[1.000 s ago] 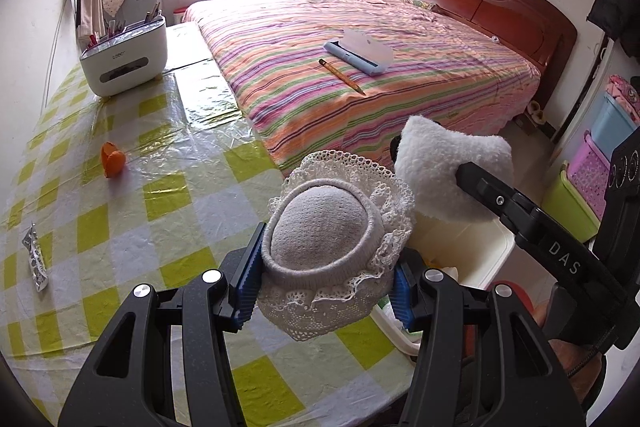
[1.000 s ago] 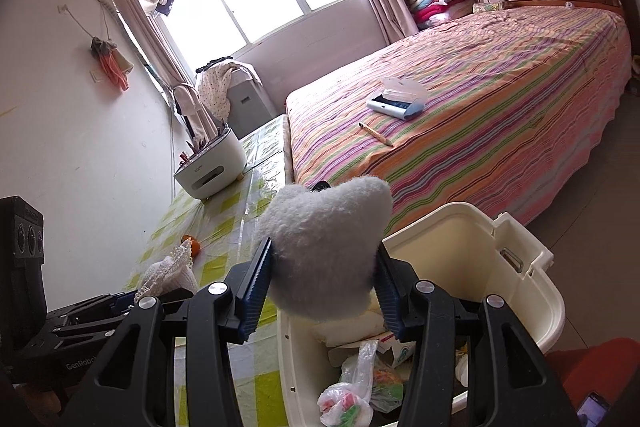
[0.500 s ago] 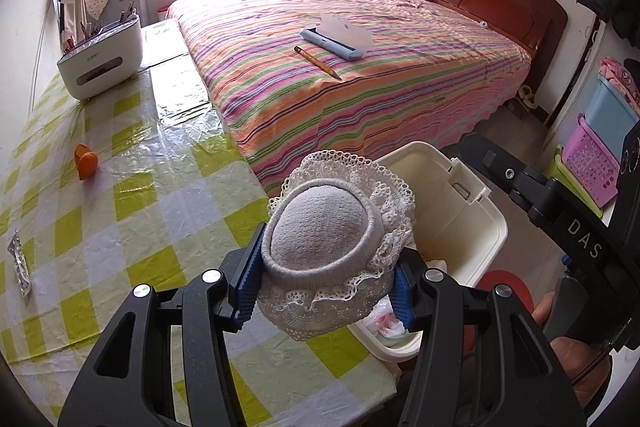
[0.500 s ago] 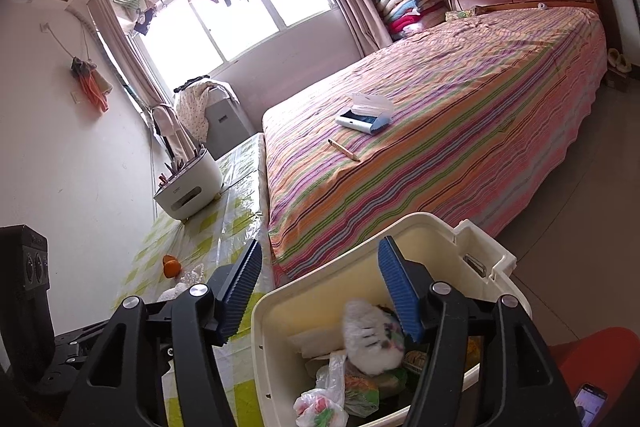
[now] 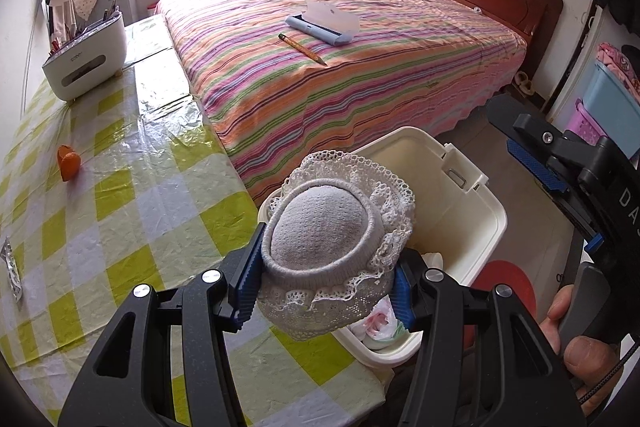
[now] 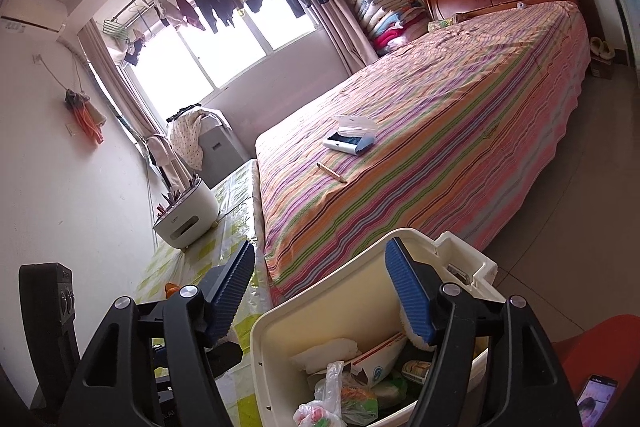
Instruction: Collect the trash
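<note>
My left gripper (image 5: 325,267) is shut on a grey knit sock with a white lace cuff (image 5: 320,239). It holds the sock over the table's edge, at the near rim of the cream plastic bin (image 5: 472,203). My right gripper (image 6: 320,259) hangs above that bin (image 6: 320,311); its jaws are opening and nothing is between them. In the left wrist view the right gripper (image 5: 536,163) reaches in from the right. Bags, a carton (image 6: 376,359) and white wads lie in the bin. An orange peel (image 5: 68,159) and a silver wrapper (image 5: 12,271) lie on the checked tablecloth (image 5: 120,227).
A white pen holder (image 5: 84,63) stands at the table's far end. The striped bed (image 5: 340,79), beside the table, carries a pencil and an open blue case. A red stool (image 5: 504,287) sits by the bin. A person's hand (image 5: 580,343) grips the right handle.
The right gripper let go of the white fluffy wad, which fell into the bin, and its jaws spread wider. The left gripper carried the sock closer to the bin.
</note>
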Demonstrator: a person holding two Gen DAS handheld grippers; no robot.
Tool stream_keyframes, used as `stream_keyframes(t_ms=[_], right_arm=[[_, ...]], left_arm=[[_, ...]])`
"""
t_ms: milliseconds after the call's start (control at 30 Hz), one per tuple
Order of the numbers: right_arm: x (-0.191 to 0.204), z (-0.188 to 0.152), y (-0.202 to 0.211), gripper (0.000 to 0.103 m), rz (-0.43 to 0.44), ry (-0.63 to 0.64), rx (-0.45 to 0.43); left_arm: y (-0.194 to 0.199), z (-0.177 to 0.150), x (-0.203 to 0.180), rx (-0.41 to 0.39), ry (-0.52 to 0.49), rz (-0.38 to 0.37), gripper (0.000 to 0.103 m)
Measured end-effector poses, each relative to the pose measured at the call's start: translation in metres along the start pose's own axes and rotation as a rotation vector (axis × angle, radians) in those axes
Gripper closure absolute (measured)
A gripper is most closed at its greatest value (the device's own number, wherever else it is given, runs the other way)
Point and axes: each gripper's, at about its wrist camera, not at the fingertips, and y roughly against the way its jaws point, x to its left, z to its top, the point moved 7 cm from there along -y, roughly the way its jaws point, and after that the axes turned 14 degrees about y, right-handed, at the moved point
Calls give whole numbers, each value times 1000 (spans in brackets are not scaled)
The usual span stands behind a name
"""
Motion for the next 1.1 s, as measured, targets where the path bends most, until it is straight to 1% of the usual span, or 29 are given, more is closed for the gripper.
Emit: stream_keyframes(t_ms=[167,300,367,433,500,567,733,867,1100], right_arm=[[-3,2,2,37,-5,-8,-12],[-8,3,6,37,-6,-17,-23],[-9,3,7,37,-7,-19,-25],[-10,3,7,37,-5,-23,-27],[-10,3,7,37,-4,-22,-27],[-10,3,8,37,-3,-23,-30],[-8,4,8,37,5,-28,-30],[-2,6,5,37,15,-24,-27],[17,5,-3,37,48,-2,-7]], left_arm=[[-8,-2,-7,20,-6,-6,51],[-14,-4,-13,38,2,-22,48],[-17,-6,-16,51,4,-31,44],[-17,-7,-17,50,13,-40,32],[-15,-6,-16,46,27,-45,27],[-13,-4,-14,52,48,-56,26],[0,5,3,41,127,-64,26],[16,14,24,8,180,-43,25],[40,23,63,-20,244,7,24]])
